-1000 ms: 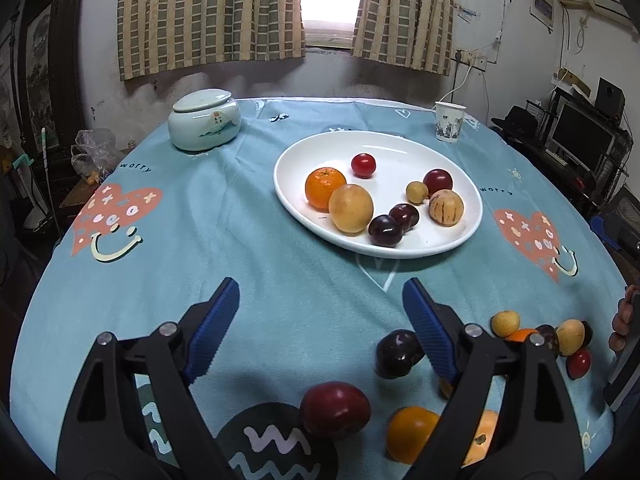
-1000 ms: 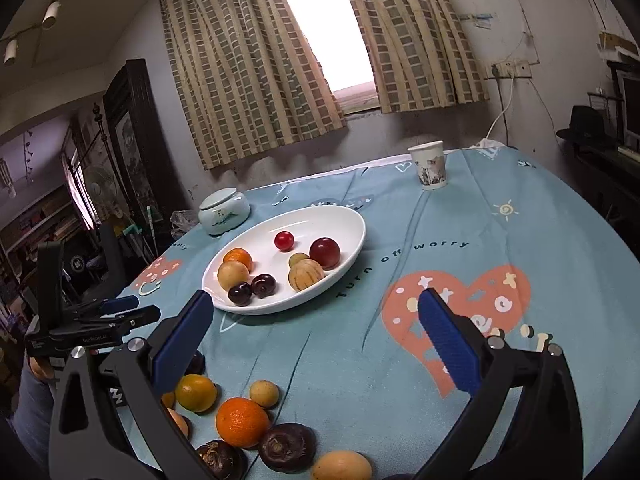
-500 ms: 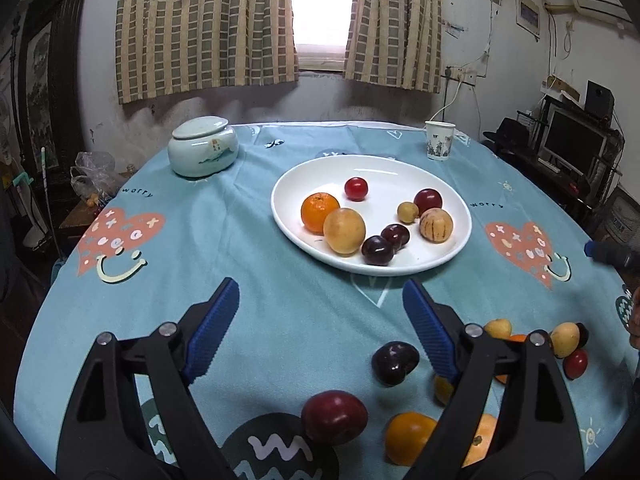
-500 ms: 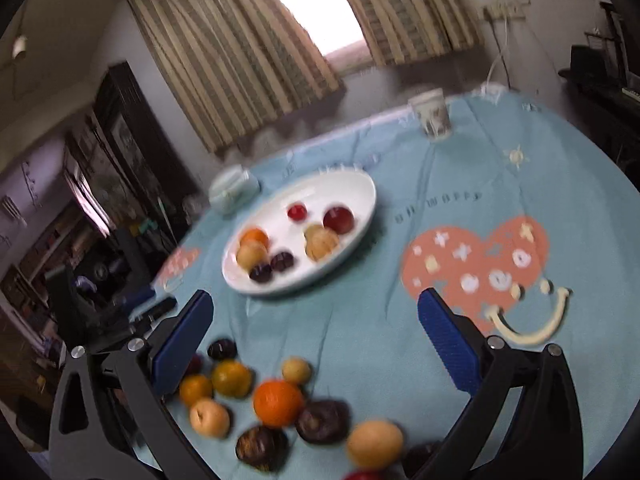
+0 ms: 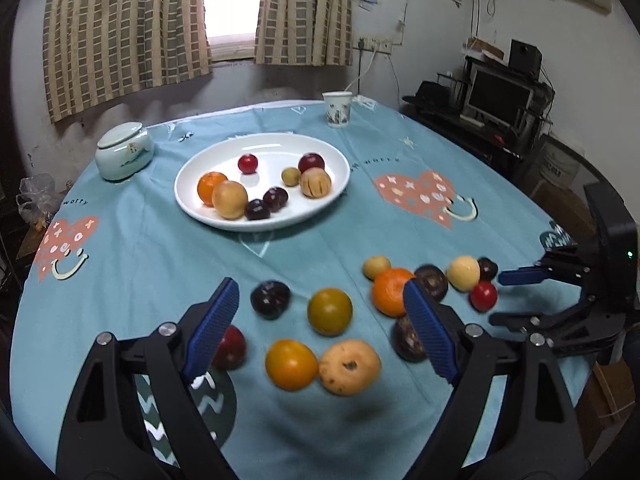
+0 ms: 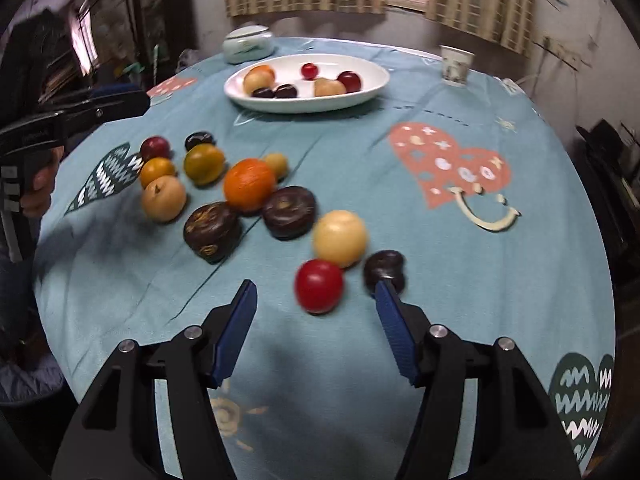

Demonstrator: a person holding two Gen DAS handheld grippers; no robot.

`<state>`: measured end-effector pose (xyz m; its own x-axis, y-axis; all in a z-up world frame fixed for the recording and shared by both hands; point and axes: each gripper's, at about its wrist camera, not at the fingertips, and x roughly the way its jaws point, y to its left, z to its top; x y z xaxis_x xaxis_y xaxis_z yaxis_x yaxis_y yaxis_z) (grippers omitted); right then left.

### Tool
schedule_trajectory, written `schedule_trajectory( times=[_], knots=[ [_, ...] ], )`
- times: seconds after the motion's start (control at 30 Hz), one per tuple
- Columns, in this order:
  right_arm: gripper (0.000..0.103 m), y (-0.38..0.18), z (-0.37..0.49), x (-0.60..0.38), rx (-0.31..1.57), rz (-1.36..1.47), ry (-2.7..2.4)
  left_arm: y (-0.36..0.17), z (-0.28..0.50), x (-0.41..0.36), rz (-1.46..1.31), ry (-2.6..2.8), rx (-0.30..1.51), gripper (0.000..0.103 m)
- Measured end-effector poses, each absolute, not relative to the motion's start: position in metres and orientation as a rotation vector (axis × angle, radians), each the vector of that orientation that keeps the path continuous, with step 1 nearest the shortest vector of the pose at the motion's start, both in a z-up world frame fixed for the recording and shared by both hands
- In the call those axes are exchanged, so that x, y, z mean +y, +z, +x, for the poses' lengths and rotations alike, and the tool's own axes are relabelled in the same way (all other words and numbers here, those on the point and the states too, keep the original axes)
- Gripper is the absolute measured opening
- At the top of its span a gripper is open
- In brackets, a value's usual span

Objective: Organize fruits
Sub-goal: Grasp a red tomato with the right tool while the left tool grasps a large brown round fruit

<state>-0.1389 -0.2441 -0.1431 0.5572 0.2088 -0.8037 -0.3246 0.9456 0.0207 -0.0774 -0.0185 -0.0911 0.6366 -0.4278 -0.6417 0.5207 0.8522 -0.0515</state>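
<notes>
Near the white plate [image 5: 208, 216], which holds eight fruits, loose fruits [image 6: 248, 184] lie scattered on the blue tablecloth [image 5: 160, 264]; the left gripper [image 5: 320, 312] hangs wide apart and empty above them; the right gripper [image 6: 316, 304], also spread and empty, flanks a small red fruit [image 6: 319, 286] farthest from the plate.

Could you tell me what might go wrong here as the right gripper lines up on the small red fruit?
1. The open right gripper frames the small red round fruit, which sits against the pale yellow round fruit; a fingertip could knock that one and set it rolling.
2. The small dark purple fruit lies at the right finger's tip and may be pushed away.
3. The white oval plate already holds seven fruits; another dropped in could bump them.
</notes>
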Motion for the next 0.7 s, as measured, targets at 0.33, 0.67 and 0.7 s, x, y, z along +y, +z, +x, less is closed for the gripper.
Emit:
schedule_trajectory(
  times=[0.33,0.67,0.7],
  knots=[
    [0.029,-0.155,-0.138,-0.259,0.927,-0.098,0.284,-0.111,-0.108,-0.072,0.296,-0.613,0.767,0.086],
    [0.029,-0.157,-0.155,-0.272,0.900,-0.046,0.301,-0.146,-0.099,-0.116,0.380,-0.562,0.849,0.085],
    [0.029,-0.158,-0.155,-0.273,0.901,-0.040,0.304,-0.148,-0.096,-0.117,0.376,-0.551,0.859,0.085]
  ],
)
